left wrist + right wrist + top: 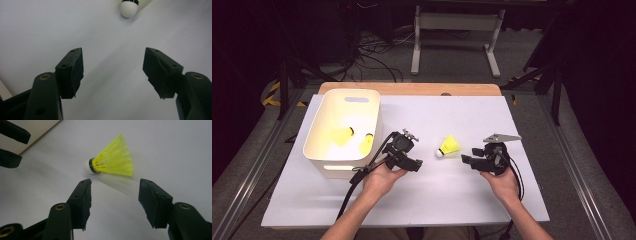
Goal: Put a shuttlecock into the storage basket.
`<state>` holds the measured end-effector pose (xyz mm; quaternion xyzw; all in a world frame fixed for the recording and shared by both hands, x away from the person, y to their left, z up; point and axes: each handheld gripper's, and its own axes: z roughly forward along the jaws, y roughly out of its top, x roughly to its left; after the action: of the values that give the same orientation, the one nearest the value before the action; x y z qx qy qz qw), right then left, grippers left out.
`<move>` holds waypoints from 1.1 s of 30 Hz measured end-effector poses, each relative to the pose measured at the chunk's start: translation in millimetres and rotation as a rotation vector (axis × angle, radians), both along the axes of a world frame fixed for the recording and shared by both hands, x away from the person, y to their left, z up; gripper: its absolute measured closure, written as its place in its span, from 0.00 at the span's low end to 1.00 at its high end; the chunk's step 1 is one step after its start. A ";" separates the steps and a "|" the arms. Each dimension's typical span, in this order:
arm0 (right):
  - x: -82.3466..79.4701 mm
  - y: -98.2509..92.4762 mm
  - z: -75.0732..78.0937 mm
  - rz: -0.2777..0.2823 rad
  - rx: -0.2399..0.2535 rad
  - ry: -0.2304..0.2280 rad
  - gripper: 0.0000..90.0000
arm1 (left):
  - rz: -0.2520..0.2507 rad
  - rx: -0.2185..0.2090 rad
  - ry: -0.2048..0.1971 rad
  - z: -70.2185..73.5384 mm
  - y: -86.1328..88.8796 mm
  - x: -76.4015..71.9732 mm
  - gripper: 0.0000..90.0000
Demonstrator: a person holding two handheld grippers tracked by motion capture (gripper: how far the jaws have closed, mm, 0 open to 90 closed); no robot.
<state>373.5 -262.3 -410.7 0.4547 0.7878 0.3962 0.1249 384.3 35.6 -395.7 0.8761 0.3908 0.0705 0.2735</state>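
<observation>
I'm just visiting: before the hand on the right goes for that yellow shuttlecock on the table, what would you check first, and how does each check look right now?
1. Shuttlecock lying free on the white table, nothing touching it: ok.
2. Right gripper aimed at it, jaws apart with nothing between them: ok.
3. Gap wide enough for the yellow skirt: cannot tell; the cork end looks an easier fit.
4. Left gripper open, empty, and off to the side of the shuttlecock: ok.
5. White bin has room; two shuttlecocks already lie inside: ok.
</observation>
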 end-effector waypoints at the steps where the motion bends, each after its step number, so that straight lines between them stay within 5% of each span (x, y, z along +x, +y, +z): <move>1: 2.1 1.3 0.7 0.000 -0.001 0.003 0.50 | 0.002 -0.002 0.001 -0.1 0.4 0.3 0.37; 33: 50.3 30.0 10.1 -0.016 -0.033 0.047 0.56 | 0.007 0.015 -0.021 1.3 2.3 1.2 0.36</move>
<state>423.8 -232.3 -400.5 0.4679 0.7934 0.3713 0.1170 385.5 37.9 -394.4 0.8760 0.3903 0.0836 0.2705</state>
